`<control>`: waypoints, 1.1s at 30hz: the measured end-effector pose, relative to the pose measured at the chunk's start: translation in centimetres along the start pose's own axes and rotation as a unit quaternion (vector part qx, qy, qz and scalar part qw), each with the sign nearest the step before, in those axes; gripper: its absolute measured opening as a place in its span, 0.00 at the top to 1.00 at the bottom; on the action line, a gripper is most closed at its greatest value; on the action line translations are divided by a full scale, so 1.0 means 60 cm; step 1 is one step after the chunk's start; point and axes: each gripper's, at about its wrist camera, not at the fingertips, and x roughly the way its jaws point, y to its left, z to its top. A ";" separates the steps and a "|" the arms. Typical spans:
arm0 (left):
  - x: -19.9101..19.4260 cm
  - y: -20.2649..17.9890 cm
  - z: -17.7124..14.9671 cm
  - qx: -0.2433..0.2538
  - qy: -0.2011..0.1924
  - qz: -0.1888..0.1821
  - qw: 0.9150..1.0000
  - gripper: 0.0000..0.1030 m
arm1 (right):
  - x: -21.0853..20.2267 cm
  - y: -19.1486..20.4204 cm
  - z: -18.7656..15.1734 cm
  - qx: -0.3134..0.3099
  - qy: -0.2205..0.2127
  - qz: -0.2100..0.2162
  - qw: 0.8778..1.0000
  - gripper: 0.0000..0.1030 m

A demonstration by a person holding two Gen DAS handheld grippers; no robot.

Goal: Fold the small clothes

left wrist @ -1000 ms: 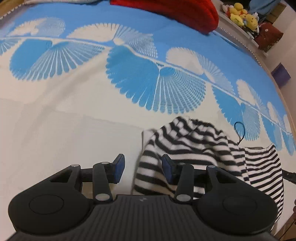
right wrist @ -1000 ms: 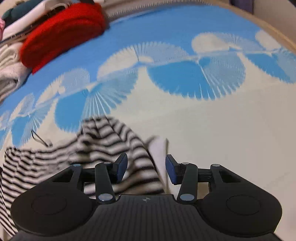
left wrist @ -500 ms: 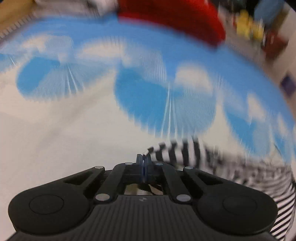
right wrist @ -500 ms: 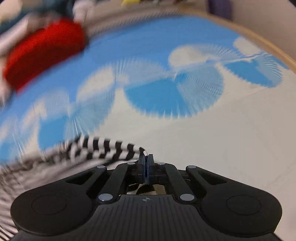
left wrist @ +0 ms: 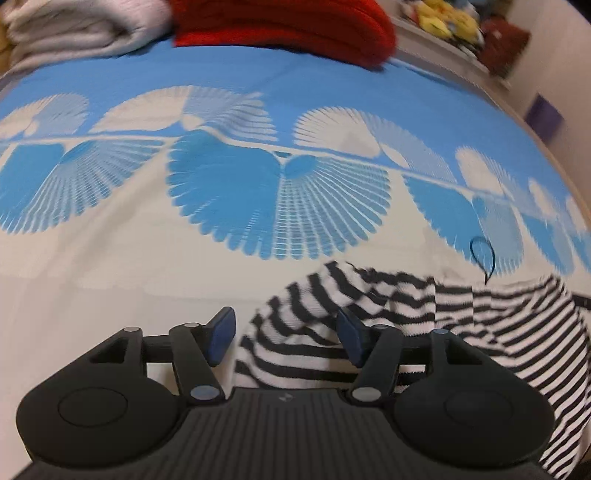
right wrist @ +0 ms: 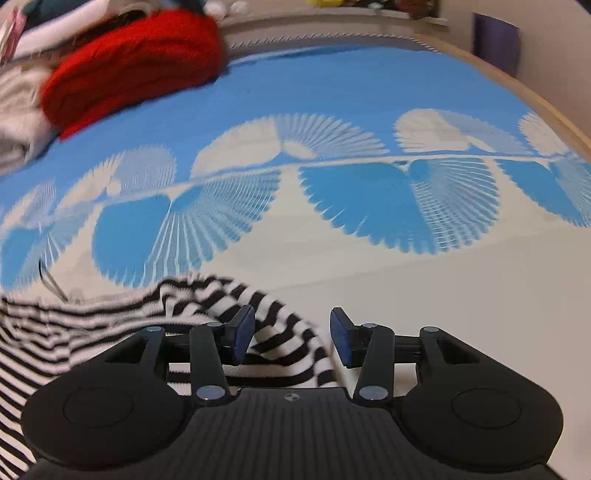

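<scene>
A black-and-white striped garment [left wrist: 369,314] lies bunched on the blue-and-white patterned cloth; it also shows in the right wrist view [right wrist: 184,314]. My left gripper [left wrist: 284,338] is open, its fingers straddling the garment's left edge. My right gripper [right wrist: 291,341] is open over the garment's right edge. A thin dark loop [left wrist: 482,254] sticks out from the garment's far side.
A red knitted garment [left wrist: 288,26] and a pale folded cloth [left wrist: 81,29] lie at the far end of the patterned cloth [left wrist: 221,184]. Plush toys [left wrist: 450,18] sit on a ledge at the back right. The surface's wooden edge [right wrist: 535,99] curves along the right.
Both grippers were open a second ago, shut on the striped garment's edges half a second ago and lifted it, and now stand open again with the garment lying down.
</scene>
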 end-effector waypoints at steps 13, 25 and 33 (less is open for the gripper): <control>0.007 -0.006 0.023 0.008 -0.079 0.012 0.997 0.95 | -0.019 0.036 0.038 0.007 -0.126 -0.010 0.992 0.98; -0.063 0.010 -0.010 0.008 0.057 0.061 0.997 0.46 | -0.072 0.025 0.007 0.017 -0.022 -0.004 1.000 0.68; -0.174 0.076 -0.150 -0.096 0.074 -0.051 0.991 0.46 | -0.199 -0.074 -0.091 0.100 -0.007 0.046 0.994 0.59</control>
